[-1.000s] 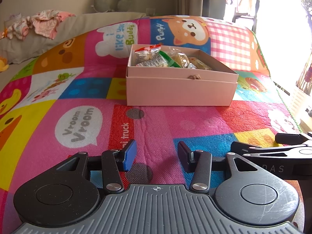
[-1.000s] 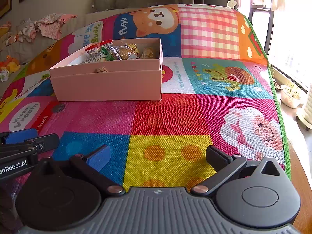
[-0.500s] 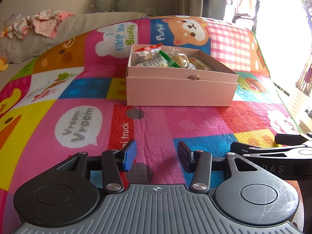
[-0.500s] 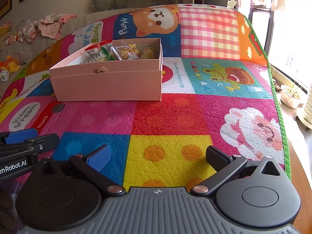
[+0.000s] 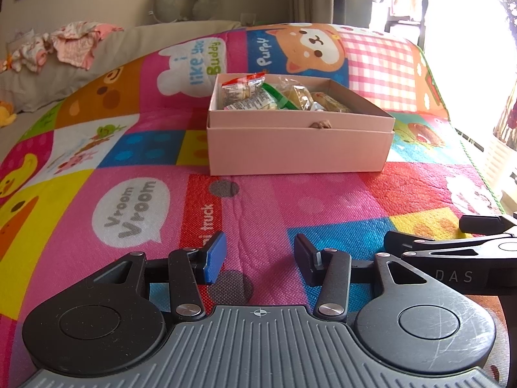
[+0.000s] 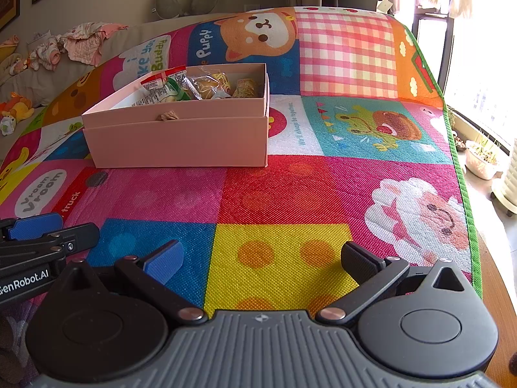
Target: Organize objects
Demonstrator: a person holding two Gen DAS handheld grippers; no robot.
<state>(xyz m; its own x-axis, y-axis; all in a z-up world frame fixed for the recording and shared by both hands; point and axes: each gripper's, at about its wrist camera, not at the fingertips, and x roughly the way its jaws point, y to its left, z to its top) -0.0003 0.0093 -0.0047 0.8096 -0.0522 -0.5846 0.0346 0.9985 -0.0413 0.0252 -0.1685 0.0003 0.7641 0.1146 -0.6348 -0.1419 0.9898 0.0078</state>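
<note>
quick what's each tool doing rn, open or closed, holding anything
Left tool: open, holding nothing, low over the play mat.
Right tool: open wide, holding nothing.

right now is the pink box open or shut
Open. The pink box has no lid on top, and wrapped snack packets show inside above its rim in both wrist views.

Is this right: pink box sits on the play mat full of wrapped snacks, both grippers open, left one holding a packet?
Not quite. The left gripper holds nothing: the left wrist view shows only play mat between its fingers. The rest stands: the pink box sits on the mat with wrapped snacks inside, and the right gripper is open too.
</note>
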